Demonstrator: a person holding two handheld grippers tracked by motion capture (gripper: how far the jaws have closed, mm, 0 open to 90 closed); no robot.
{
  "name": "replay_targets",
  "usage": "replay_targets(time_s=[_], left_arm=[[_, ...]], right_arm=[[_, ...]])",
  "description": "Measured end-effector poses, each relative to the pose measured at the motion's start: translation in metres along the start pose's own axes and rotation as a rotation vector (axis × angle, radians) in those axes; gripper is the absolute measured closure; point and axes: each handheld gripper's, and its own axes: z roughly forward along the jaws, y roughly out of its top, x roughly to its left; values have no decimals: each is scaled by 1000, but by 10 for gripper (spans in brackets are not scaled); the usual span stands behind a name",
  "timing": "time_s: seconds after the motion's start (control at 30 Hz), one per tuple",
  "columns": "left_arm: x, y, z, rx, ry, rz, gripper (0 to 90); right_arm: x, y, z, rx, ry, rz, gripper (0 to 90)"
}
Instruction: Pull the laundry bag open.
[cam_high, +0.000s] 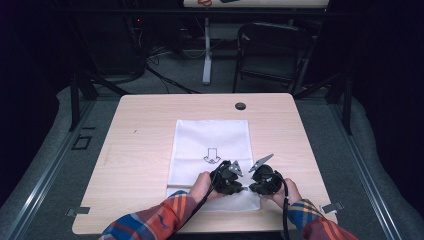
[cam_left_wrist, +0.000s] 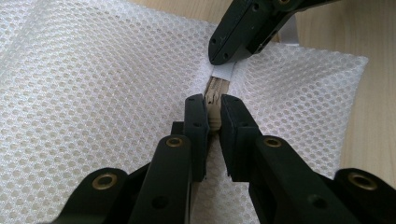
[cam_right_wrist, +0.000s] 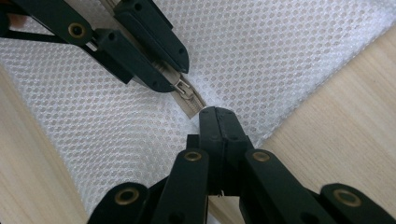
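At the mesh bag's (cam_high: 210, 145) six o'clock edge, left gripper (cam_left_wrist: 214, 112) fingers pinch the zipper (cam_left_wrist: 215, 100); right gripper (cam_right_wrist: 217, 122) fingers clamp its end tab (cam_left_wrist: 223, 71).

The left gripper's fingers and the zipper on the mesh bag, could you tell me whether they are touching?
Touching. The left gripper view shows the left gripper with its fingers clamped on either side of the beige zipper of the white mesh bag, no gap visible.

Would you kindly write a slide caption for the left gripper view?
Left tongs shut on the beige zipper of a white mesh bag, while the right tongs pinch its end tab.
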Motion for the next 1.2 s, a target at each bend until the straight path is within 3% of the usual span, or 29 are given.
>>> replay_targets(time_s=[0.1, 0.27, 0.33, 0.4, 0.43, 0.53, 0.63, 0.73, 0.77, 0.8, 0.83, 0.87, 0.9, 0.93, 0.97, 1.03, 1.07, 1.1, 1.17, 1.2], left_arm=[[0, 0, 0, -2, -6, 3, 811], [-2, 1, 0, -2, 5, 6, 811], [-2, 1, 0, 8, 10, 19, 811], [-3, 2, 0, 11, 8, 19, 810], [-3, 3, 0, 12, 12, 22, 811], [-7, 6, -1, 33, 38, 33, 811], [-9, 9, -1, 49, 54, 48, 812], [-10, 10, -1, 54, 55, 55, 813], [-7, 11, 0, 34, 47, 83, 814], [-7, 11, 0, 34, 45, 78, 814], [-7, 10, -1, 37, 38, 70, 814], [-6, 10, 0, 25, 32, 83, 814], [-7, 10, -1, 34, 39, 66, 814], [-7, 10, -1, 36, 38, 64, 814], [-7, 10, -1, 32, 32, 65, 814], [-6, 9, -1, 34, 27, 53, 815], [-5, 10, -2, 40, 10, 59, 815], [-4, 10, -2, 39, -1, 64, 815], [-5, 8, -4, 67, 30, 40, 816], [-4, 8, -6, 58, 30, 35, 815]], right_arm=[[2, 2, 0, -12, -1, 1, 900], [9, 8, 5, -53, 0, 52, 900], [10, 10, 6, -42, 6, 70, 900], [6, 11, 6, -19, 24, 55, 900], [7, 10, 7, -41, 21, 84, 900], [4, 8, 8, -53, 33, 103, 900], [5, 7, 9, -87, 56, 153, 900], [4, 6, 9, -83, 54, 146, 900], [4, 7, 8, -67, 51, 132, 900], [5, 7, 10, -83, 35, 145, 900], [5, 7, 10, -97, 94, 144, 900], [4, 7, 9, -92, 108, 142, 900], [9, 6, 13, -157, 108, 201, 900], [9, 5, 13, -163, 107, 199, 900], [7, 6, 11, -123, 98, 154, 900], [7, 6, 11, -127, 93, 153, 900], [8, 6, 11, -112, 40, 148, 900], [5, 6, 8, -73, 40, 113, 900], [5, 5, 8, -73, 44, 120, 900], [5, 5, 9, -76, 53, 134, 900]])
